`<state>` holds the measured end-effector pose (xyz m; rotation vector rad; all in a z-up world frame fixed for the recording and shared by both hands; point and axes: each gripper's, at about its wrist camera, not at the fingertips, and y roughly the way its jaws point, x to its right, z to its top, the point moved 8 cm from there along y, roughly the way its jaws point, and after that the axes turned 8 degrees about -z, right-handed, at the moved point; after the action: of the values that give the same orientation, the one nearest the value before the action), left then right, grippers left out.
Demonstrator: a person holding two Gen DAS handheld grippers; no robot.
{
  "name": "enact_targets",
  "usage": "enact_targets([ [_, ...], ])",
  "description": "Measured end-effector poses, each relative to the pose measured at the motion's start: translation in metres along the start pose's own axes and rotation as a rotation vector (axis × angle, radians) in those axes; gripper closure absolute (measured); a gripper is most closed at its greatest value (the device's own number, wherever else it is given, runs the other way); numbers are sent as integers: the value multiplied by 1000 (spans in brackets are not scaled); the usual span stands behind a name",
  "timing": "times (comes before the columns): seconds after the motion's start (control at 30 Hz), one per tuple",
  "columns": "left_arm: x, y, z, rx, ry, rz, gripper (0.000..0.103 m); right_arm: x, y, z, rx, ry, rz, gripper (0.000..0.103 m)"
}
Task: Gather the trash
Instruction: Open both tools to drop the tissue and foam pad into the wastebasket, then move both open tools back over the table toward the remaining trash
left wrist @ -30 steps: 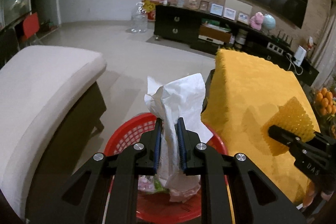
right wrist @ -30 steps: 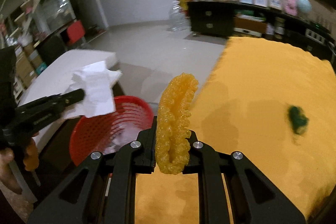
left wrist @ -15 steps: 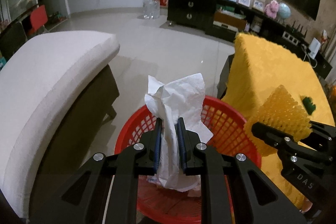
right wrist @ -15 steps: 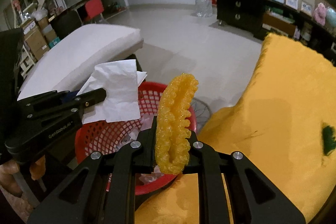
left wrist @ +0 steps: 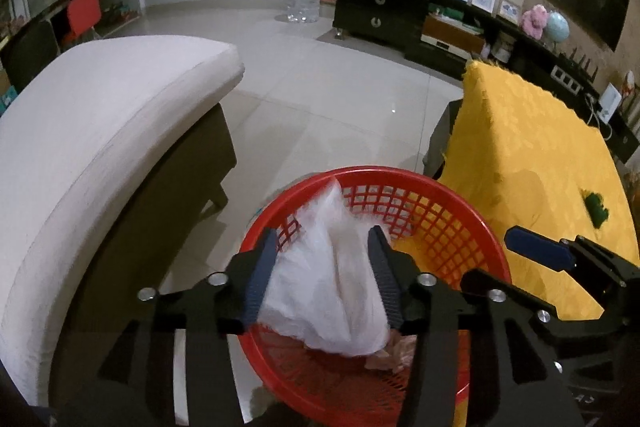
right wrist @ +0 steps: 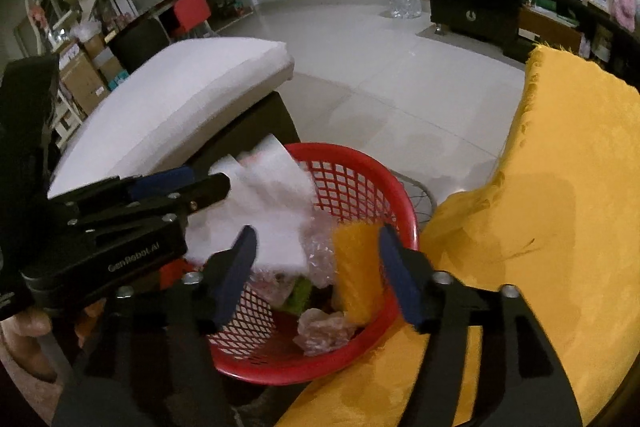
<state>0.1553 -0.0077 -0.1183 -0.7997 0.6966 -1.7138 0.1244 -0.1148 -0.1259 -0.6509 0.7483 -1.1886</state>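
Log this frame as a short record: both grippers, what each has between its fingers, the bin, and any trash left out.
left gripper: jaws just opened; tissue loose between the fingers, over the basket
right gripper: jaws just opened; yellow foam net dropping, blurred
basket: red mesh, already holds wrappers
left out: small green scrap on the yellow cloth

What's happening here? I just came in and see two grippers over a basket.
A person is binning trash with a gripper in each hand. Both jaws have just been opening over the red basket. The left gripper is letting go of a white tissue; the right gripper is dropping a yellow foam net. Neither is gripped now.
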Motion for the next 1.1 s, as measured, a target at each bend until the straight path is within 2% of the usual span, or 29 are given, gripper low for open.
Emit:
enact_targets([
  [0.07,0,-3,1,12,-3,6,48,0,-3,0,3,6,3,37],
  [0.13,-2,-6,5,34,-11,15,36,3,-8,1,13,20,4,29],
  [0.23,0,-18,12,92,-18,10,26,10,-17,2,42,43,-11,19],
  [0.43,17,-50,31,256,-11,-53,12,30,-56,9,199,50,-130,7],
  [0.57,36,-67,40,348,13,-81,8,46,-84,11,307,36,-241,7],
  [0.73,70,-74,44,360,53,-147,8,74,-114,5,363,74,-328,7],
  [0.83,93,-77,45,364,83,-185,8,103,-138,-5,386,107,-423,7],
  [0.9,107,-78,45,367,102,-198,8,118,-153,-11,405,127,-457,7],
  [1.0,134,-74,44,355,121,-236,8,150,-182,-30,421,211,-497,7],
  [1.1,154,-69,43,364,140,-237,8,185,-208,-51,429,300,-553,7],
])
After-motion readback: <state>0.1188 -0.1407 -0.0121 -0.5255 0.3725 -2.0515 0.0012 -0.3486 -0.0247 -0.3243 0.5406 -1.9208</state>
